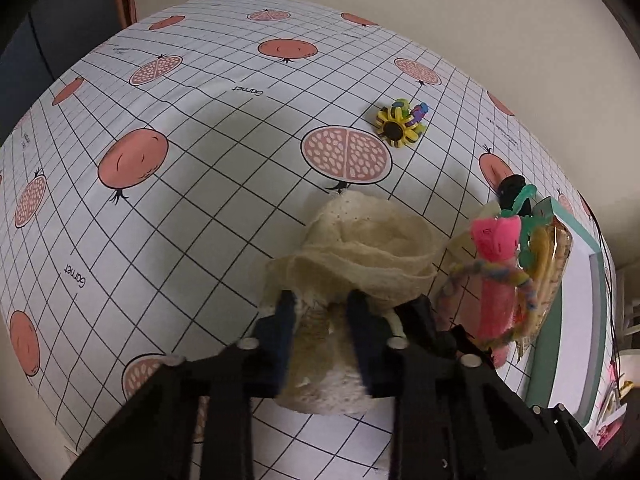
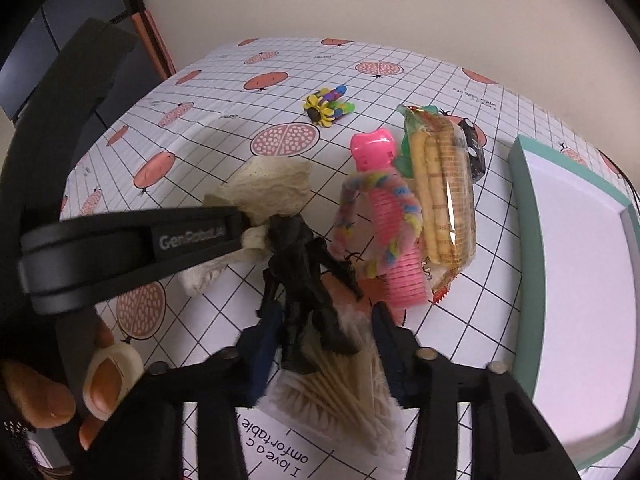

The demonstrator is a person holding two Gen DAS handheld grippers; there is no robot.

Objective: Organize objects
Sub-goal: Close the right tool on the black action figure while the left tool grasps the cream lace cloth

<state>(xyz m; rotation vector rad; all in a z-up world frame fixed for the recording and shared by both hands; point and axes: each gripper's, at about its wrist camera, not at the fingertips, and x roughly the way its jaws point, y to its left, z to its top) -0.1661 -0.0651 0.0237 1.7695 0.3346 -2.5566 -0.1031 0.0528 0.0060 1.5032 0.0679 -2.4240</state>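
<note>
My left gripper (image 1: 322,308) is shut on a cream lace cloth (image 1: 368,240), which bunches up in front of its fingers; the right wrist view shows the same cloth (image 2: 272,184). My right gripper (image 2: 326,320) is open, fingers wide apart. Between them lie a crumpled black item (image 2: 304,272) and a clear pack of cotton swabs (image 2: 344,392). To the right are a pink hair roller (image 2: 378,152) threaded through a braided colourful ring (image 2: 412,208), and a biscuit pack (image 2: 444,188). A sunflower clip with coloured pegs (image 2: 326,108) lies further back, alone.
A teal-rimmed white box (image 2: 528,232) stands at the table's right edge. The pomegranate-print grid tablecloth (image 1: 200,200) covers the table. A person's fingers (image 2: 60,392) hold the left gripper's handle at lower left. A wall runs behind the table.
</note>
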